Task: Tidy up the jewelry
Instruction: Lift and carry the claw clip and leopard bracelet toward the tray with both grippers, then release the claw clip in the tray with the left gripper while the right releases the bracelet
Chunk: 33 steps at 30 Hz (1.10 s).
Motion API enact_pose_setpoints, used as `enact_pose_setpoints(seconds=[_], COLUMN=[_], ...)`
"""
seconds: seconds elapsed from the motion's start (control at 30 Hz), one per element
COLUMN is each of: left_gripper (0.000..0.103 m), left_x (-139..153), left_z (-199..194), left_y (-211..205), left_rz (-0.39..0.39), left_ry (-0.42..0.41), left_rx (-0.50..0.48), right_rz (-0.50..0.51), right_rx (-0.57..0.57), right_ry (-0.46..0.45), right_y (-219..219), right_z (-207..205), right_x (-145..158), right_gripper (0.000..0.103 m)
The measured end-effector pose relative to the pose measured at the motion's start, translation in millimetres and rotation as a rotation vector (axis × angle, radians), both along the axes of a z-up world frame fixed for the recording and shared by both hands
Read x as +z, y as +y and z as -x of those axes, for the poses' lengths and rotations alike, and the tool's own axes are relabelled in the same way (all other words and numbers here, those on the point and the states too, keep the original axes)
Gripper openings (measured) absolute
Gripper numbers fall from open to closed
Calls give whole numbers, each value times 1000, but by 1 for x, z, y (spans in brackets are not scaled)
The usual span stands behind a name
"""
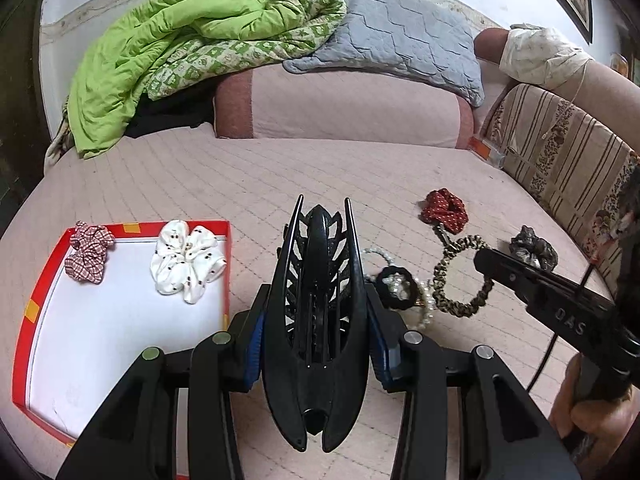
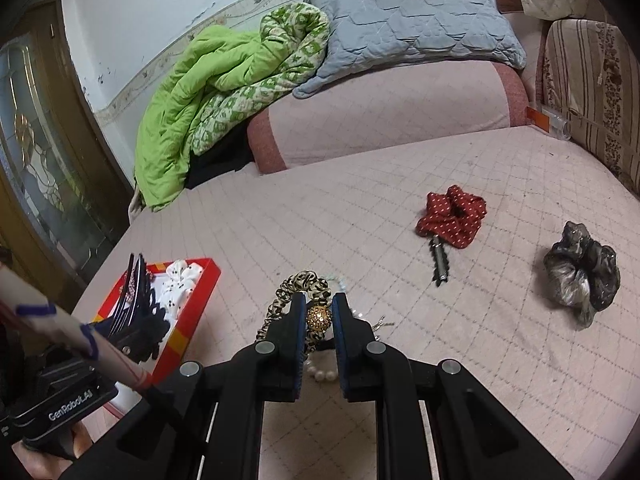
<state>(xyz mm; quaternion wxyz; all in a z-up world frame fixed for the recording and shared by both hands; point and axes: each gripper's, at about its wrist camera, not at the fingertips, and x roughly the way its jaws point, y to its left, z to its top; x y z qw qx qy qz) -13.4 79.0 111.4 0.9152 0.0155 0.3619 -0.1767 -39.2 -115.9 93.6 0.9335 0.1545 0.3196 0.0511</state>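
Nearest the left camera, left gripper (image 1: 316, 344) is clamped partway open on a big black claw clip (image 1: 316, 320), blue pads (image 1: 256, 340) pressing its two sides, clip prongs pointing away. It hangs over the pink quilt (image 1: 280, 184), just right of the red box (image 1: 120, 227).

Right gripper (image 2: 316, 332) is nearly closed, jaws a narrow gap apart over the pile right of the box. A gold ball (image 2: 319, 317) shows in the gap; cannot tell if the pads actually press it.

Pile, just right of the box: leopard scrunchie (image 1: 460, 276), black hair tie (image 1: 396, 288), pearl strand (image 1: 428, 312), all touching or overlapping.

Inside the box, far end: white dotted scrunchie (image 1: 186, 266) by the right wall, red plaid scrunchie (image 1: 86, 256) by the left wall, apart from each other.

Further right of the box, past the pile: red dotted scrunchie (image 2: 452, 216) with a small dark metal clip (image 2: 438, 262) touching its near edge. Grey-black scrunchie (image 2: 582, 280) lies alone, further right again.

Beyond the box, at the back: pink bolster (image 1: 340, 112), green quilt (image 1: 168, 52) heaped on its left, grey pillow (image 1: 400, 40) on top. Striped cushion (image 1: 560, 152) far right.
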Motion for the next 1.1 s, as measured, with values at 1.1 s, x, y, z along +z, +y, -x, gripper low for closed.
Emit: enact_pose_setpoints(seconds=[1.1], left_gripper=[42], left_x=[-12], left_z=[-33], left_y=[210], left_rz=[133], left_ry=[48], left_rx=[326], right_rz=[-1], right_rx=[268], right_ry=[15], right_y=[158], right_z=[-30], right_x=[22], right_gripper=[14])
